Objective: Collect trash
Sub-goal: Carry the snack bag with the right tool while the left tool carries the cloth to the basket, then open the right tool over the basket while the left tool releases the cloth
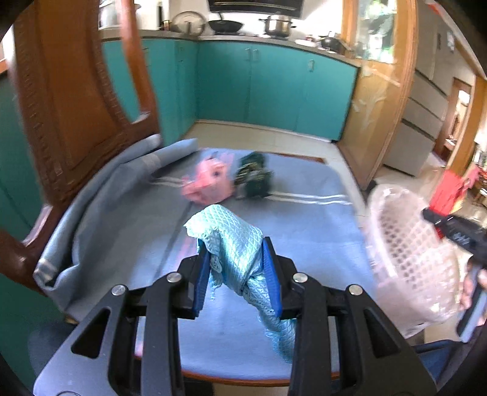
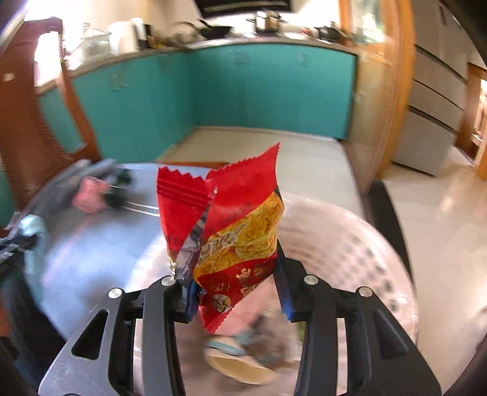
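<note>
My left gripper (image 1: 237,274) is shut on a crumpled light blue quilted cloth (image 1: 234,240), held above the table's blue-grey cover (image 1: 304,225). My right gripper (image 2: 234,274) is shut on a torn red snack wrapper (image 2: 225,231), which stands upright over a pale pink mesh basket (image 2: 350,243). In the left wrist view that basket (image 1: 408,262) sits at the table's right edge, with the right gripper (image 1: 456,234) and a hand beside it. A pink crumpled bag (image 1: 210,179) and a dark green wrapper (image 1: 252,176) lie at the table's far side. Some scraps lie in the basket, blurred.
A carved wooden chair (image 1: 61,100) stands at the table's left, with the cover bunched against it. Teal kitchen cabinets (image 1: 268,85) run behind, with pots on the counter (image 1: 277,26). A wooden door frame (image 1: 374,100) and tiled floor lie to the right.
</note>
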Available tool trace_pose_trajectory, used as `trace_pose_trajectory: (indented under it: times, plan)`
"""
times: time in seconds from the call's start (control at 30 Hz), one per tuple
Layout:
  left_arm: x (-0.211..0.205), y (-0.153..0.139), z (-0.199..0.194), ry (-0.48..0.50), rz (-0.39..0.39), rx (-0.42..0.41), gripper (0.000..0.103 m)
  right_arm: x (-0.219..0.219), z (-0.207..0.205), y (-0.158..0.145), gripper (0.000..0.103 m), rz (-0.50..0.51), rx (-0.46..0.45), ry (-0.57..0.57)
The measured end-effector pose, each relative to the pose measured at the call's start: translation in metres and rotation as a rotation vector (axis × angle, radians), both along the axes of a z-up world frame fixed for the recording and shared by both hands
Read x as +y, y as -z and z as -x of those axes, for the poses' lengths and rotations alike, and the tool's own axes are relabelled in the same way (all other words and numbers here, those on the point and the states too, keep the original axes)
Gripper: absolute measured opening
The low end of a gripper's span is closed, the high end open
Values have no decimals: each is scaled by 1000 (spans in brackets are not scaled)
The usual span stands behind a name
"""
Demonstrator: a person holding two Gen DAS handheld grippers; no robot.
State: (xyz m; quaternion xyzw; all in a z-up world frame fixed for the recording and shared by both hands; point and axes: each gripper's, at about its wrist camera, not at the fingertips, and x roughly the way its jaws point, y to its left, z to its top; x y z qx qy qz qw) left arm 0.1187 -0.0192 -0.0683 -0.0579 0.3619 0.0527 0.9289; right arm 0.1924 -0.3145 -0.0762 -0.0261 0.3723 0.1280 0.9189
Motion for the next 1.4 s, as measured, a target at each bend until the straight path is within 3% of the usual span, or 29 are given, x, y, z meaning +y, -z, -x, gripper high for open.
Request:
trace_pose_trajectory:
  times: [0.27,0.37,0.43,0.5,0.67,0.73,0.83,1.03,1.2,1.4]
  plan:
    - [-81,-16,-28,212,47,-23,34,-11,-6,43,42,127,162,10]
    - [-107,-17,-36,274,74,-28,34,-17,-8,47,51,133,174,35]
    - [-121,-17,-41,307,90,-22,34,-29,-5,36,69,86,128,89]
    - [-139,-15,-48,350,101,-12,34,-45,-2,23,73,22,74,150]
    - [-176,-2,-63,455,140,8,37,-103,5,1,75,-272,-5,323]
    - [-188,7,-69,486,145,30,52,-113,3,1,76,-332,7,354]
    - [-195,12,-69,469,114,27,69,-114,2,1,76,-358,10,358]
    - [-153,-3,-51,370,70,-52,85,-99,0,-8,76,-392,-6,299]
    - [-92,4,-26,227,58,-52,88,-64,0,-22,80,-413,-61,180]
    - [-16,27,-5,59,30,41,88,0,5,-34,83,-397,-112,-40]
